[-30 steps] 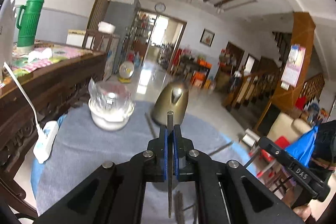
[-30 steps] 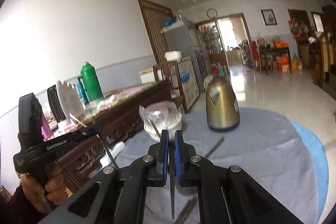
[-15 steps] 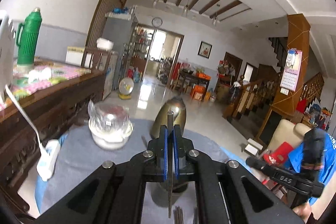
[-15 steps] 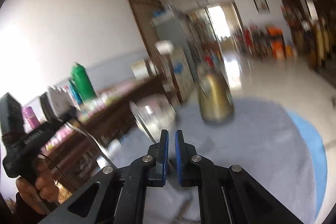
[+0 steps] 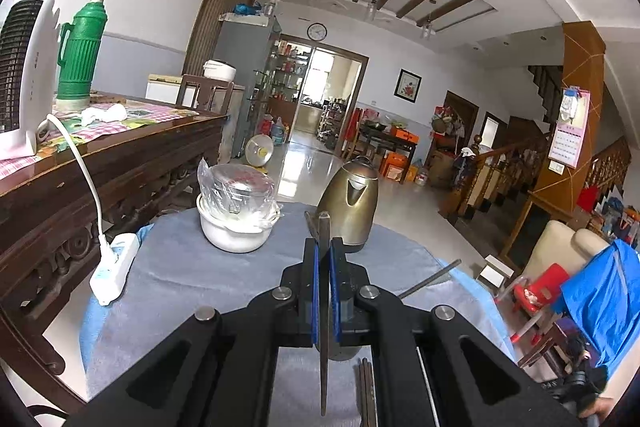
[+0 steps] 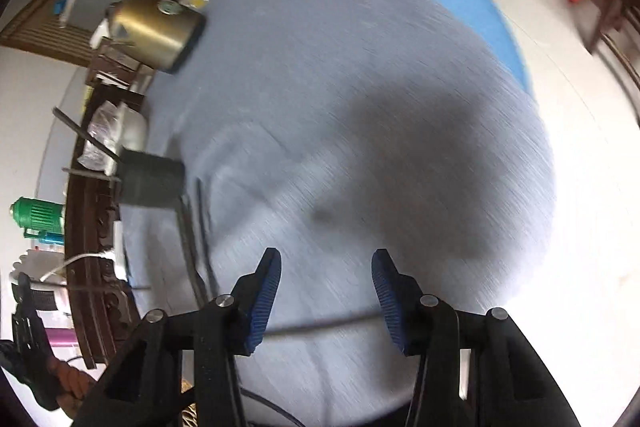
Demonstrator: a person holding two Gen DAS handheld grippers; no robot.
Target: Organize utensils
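My left gripper (image 5: pixel 323 251) is shut on a thin dark chopstick (image 5: pixel 323 367) that stands upright between its blue pads, above the grey cloth (image 5: pixel 180 279). A dark holder (image 6: pixel 150 183) with sticks poking out stands on the cloth near the kettle. My right gripper (image 6: pixel 326 259) points steeply down at the cloth, its jaws opening, and the pads press on nothing. A thin rod (image 6: pixel 320 325) lies on the cloth across the gap beneath them. Two more chopsticks (image 6: pixel 200 235) lie flat beside the holder. The right wrist view is blurred by motion.
A brass kettle (image 5: pixel 348 203) and a white bowl (image 5: pixel 236 231) holding a plastic-wrapped glass stand at the table's far side. A white power strip (image 5: pixel 112 269) hangs at the left edge beside a dark wooden sideboard (image 5: pixel 120 163). Another rod (image 5: pixel 430 279) lies near the right edge.
My right gripper swung down and rolled from facing the room to facing the cloth; its jaws parted and the rod it held left them. My left gripper shifted slightly, still gripping its chopstick.
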